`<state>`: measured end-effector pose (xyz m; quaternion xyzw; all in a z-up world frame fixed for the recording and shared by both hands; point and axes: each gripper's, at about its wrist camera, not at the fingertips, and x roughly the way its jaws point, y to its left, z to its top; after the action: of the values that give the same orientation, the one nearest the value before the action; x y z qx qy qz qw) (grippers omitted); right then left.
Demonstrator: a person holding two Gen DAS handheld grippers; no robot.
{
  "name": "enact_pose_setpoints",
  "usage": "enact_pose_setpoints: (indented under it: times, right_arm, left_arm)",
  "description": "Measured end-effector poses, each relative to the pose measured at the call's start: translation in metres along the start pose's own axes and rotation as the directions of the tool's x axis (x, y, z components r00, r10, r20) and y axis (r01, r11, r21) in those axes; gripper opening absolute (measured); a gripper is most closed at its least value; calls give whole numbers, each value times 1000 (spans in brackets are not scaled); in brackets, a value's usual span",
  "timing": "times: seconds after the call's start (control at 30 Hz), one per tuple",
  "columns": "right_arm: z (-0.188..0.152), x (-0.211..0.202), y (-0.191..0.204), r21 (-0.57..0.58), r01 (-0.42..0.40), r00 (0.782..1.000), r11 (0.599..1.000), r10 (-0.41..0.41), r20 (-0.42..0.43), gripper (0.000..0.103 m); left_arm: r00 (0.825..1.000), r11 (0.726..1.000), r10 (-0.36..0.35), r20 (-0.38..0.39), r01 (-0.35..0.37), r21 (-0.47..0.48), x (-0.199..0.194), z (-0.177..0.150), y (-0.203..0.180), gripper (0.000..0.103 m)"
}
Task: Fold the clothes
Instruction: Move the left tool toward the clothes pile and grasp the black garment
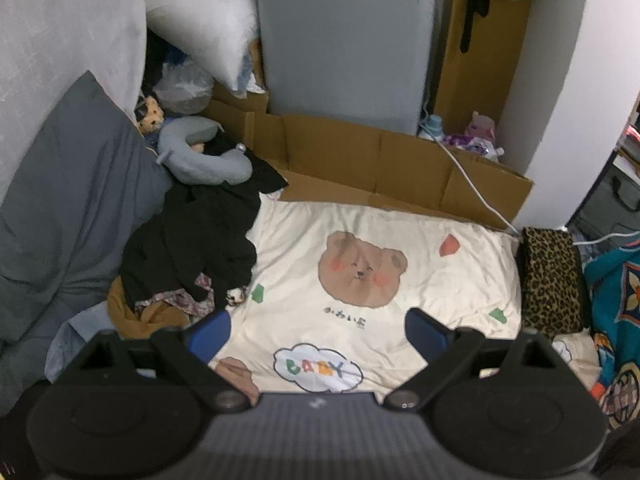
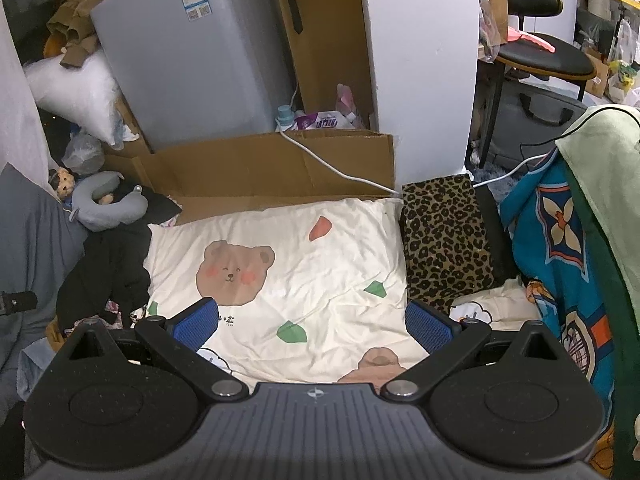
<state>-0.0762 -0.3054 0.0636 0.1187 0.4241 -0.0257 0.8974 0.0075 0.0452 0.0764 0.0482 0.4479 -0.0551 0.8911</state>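
Note:
A heap of clothes (image 1: 192,248), mostly black with floral and mustard pieces under it, lies at the left edge of a cream bear-print bedsheet (image 1: 400,240). My left gripper (image 1: 318,330) hovers open above the sheet, its left blue pad close to the heap's near edge. A folded leopard-print garment (image 2: 444,236) rests at the sheet's right side. My right gripper (image 2: 312,320) hangs open over the sheet (image 2: 320,264), its right pad near the leopard garment's front corner. The black heap (image 2: 108,272) shows at left in the right wrist view. Nothing is held.
Flattened cardboard (image 1: 380,160) and a grey fridge (image 1: 344,40) stand behind the bed, with a white cable (image 2: 336,168) trailing across. A grey neck pillow (image 1: 200,156) and grey bedding (image 1: 72,200) lie left. A blue patterned blanket (image 2: 560,240) and a chair (image 2: 536,56) are right.

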Motion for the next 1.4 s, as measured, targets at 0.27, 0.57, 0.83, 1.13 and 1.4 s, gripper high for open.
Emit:
enact_pose_setpoints:
  times: [0.27, 0.57, 0.83, 1.13, 1.4]
  right_arm:
    - [-1, 11, -2, 21, -3, 1000, 1000, 3, -13, 102]
    - [-2, 19, 2, 5, -11, 1000, 1000, 11, -7, 102]
    - [2, 22, 13, -51, -46, 998, 998, 47, 28, 102]
    - [15, 37, 21, -71, -58, 993, 996, 65, 103, 102]
    - [8, 69, 32, -158, -94, 991, 983, 108, 80, 102]
  left_arm:
    - [999, 1000, -14, 31, 14, -6, -5, 8, 7, 95]
    - [999, 997, 34, 31, -32, -75, -6, 12, 50, 95]
    - [997, 995, 52, 62, -46, -92, -13, 10, 93, 95]
    - [991, 974, 122, 52, -109, -198, 16, 4, 153, 94]
    - [991, 970, 126, 35, -116, -214, 47, -2, 178, 91]
